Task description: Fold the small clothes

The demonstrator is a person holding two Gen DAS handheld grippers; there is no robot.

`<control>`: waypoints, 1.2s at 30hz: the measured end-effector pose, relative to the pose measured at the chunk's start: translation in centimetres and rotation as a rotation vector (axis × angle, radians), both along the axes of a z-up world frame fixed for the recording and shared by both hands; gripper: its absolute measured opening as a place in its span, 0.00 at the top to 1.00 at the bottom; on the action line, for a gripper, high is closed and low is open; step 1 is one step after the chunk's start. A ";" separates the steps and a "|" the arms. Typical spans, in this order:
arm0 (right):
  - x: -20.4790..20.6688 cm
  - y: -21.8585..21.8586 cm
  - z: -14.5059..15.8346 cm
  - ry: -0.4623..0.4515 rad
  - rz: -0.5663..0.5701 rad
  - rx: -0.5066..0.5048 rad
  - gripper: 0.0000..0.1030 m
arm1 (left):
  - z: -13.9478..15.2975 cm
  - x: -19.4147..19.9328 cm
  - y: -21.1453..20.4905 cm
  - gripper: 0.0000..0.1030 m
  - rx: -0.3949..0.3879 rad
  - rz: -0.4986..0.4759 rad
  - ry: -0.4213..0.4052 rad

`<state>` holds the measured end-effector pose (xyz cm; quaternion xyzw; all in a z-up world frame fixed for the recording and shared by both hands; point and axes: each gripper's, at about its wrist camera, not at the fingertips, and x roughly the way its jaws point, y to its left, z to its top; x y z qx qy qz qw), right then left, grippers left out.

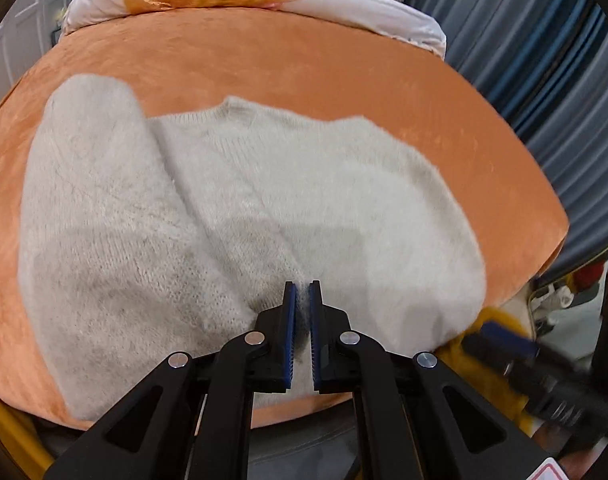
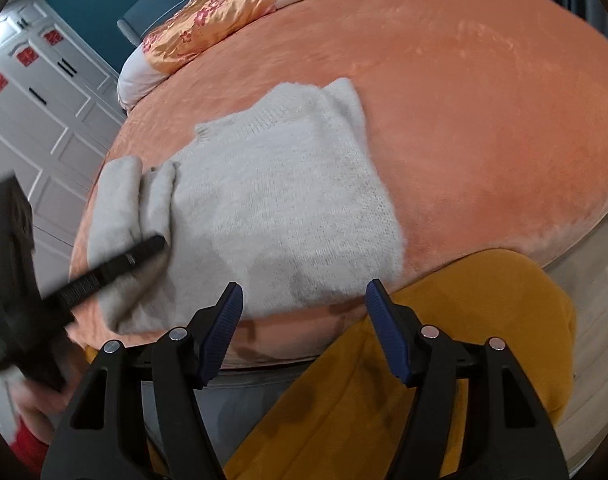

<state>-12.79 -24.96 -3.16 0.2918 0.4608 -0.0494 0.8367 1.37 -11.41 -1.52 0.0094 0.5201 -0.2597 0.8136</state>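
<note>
In the left wrist view, the cream sweater (image 1: 232, 208) fills the middle of the frame, spread on the orange bed cover (image 1: 304, 64). At lower centre the left gripper (image 1: 302, 292) pinches the sweater's near hem.

In the right wrist view, the sweater (image 2: 272, 208) lies centre-left with a sleeve folded over. The right gripper (image 2: 304, 300), bottom centre, stands wide apart, holding nothing, above mustard-yellow fabric (image 2: 443, 360).

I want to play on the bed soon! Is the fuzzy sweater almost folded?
Not yet. Done: the sweater lies spread on the orange bed, and its right side looks tucked in. In hand: the left hand-held gripper pinches the knit by the left sleeve, while the right hand-held gripper hangs open, holding nothing. Left: fold that sleeve in, then fold the body.
</note>
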 end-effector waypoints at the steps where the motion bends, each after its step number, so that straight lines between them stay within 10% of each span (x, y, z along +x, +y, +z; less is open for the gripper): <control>1: 0.8 0.3 0.3 -0.007 0.013 0.009 0.40 | -0.1 -0.4 0.6 0.97 -0.006 0.002 0.008; 10: 12.6 5.3 2.0 -0.020 0.271 0.143 0.17 | -0.1 -1.2 4.1 0.97 -0.019 0.014 0.025; 18: 19.3 13.3 -0.8 0.131 0.489 0.227 0.16 | -0.5 -1.7 4.8 0.98 -0.022 0.010 0.014; 20: 19.7 15.0 -0.1 0.118 0.544 0.154 0.34 | -0.2 -1.8 5.4 0.97 -0.034 0.022 0.007; 23: 19.7 16.2 1.3 0.088 0.591 0.070 0.92 | 1.3 -2.4 6.1 0.95 -0.041 0.030 -0.052; 29: 15.1 7.9 8.4 -0.167 0.410 0.105 0.95 | 6.4 -4.5 9.1 0.93 -0.198 0.039 -0.114; 36: 11.2 0.5 3.8 -0.057 0.236 0.075 0.91 | 4.7 -4.2 8.9 0.93 -0.173 0.049 -0.036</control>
